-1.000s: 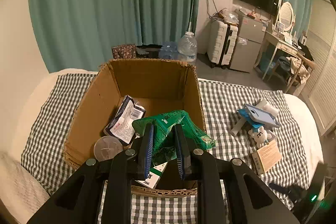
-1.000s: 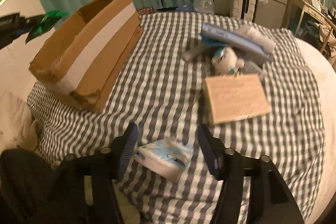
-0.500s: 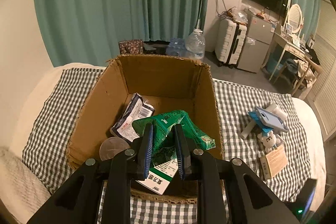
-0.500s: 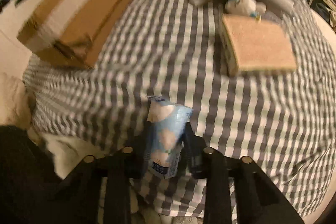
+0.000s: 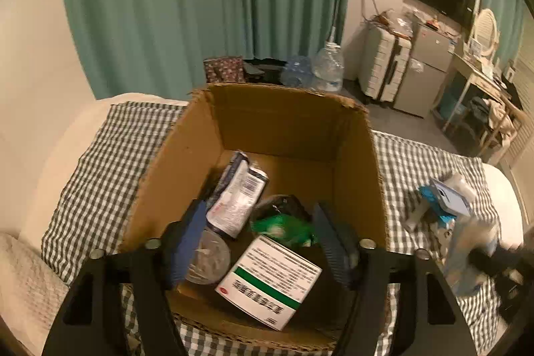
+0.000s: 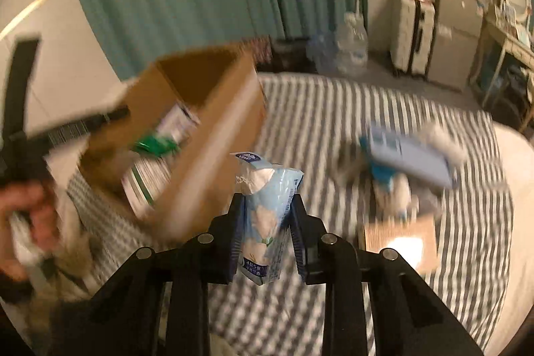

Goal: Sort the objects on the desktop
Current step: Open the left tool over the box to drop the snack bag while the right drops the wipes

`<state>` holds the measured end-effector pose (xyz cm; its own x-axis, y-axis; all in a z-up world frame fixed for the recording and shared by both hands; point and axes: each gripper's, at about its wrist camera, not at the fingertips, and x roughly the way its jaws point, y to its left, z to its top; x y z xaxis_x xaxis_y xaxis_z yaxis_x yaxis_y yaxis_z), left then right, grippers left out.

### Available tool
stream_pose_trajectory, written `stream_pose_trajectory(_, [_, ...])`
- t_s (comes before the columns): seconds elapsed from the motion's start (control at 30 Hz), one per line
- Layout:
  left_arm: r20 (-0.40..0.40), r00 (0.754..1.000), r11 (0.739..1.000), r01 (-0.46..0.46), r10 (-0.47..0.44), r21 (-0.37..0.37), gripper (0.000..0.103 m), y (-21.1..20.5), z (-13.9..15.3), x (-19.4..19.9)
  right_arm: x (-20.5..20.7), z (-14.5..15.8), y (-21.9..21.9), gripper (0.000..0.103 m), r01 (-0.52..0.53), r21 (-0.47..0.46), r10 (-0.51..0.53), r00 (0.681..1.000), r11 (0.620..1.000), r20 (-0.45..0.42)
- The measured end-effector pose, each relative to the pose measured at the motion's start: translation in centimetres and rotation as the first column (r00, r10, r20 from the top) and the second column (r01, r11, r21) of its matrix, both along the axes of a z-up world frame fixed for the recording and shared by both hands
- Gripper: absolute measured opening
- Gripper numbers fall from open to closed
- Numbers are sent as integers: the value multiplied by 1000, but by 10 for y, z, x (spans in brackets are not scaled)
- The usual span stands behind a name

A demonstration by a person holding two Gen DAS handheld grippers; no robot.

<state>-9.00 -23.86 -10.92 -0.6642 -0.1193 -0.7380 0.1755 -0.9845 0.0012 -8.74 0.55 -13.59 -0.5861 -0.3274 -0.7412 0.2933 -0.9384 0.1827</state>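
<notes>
Left wrist view: your left gripper (image 5: 258,244) gapes wide over the box (image 5: 283,122), holding nothing (green packet (image 5: 283,227) lies inside).
Right gripper (image 6: 265,234): you've clamped the tissue pack (image 6: 265,216), right of the box.

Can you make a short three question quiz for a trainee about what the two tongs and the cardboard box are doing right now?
1. True or false: the left tongs are shut on the crumpled green foil packet.
2. What do the right tongs grip? A) pale blue tissue pack B) wooden block C) clear bottle
3. Fill in: the white carton with a green stripe lies inside the open brown ____ box.

Key: 1 false, the left tongs are open and the packet lies in the box. 2 A, the pale blue tissue pack. 3 cardboard.
</notes>
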Motion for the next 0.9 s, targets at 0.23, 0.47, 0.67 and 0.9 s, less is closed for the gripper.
stream_pose_trajectory(0.23, [-7,999,999,-41,41,17,92,-22,-3,-1,-34,39,-44,26,-82,-22,79,991,996,-112])
stream_pose_trajectory(0.47, [-5,997,997,-71,71,2,97,-36,-9,-6,-57,41,-100,27,-171,-16,167,973,985,-158])
stream_pose_trajectory(0.67, [4,998,998,-64,64,-25,97,-40,-10,-6,-75,34,-120,41,-179,-14,173,964,984,-200])
stream_pose_trajectory(0.9, [-19,998,997,-52,51,-55,97,-35,3,1,-73,46,-108,67,-126,-65,106,961,990,-257])
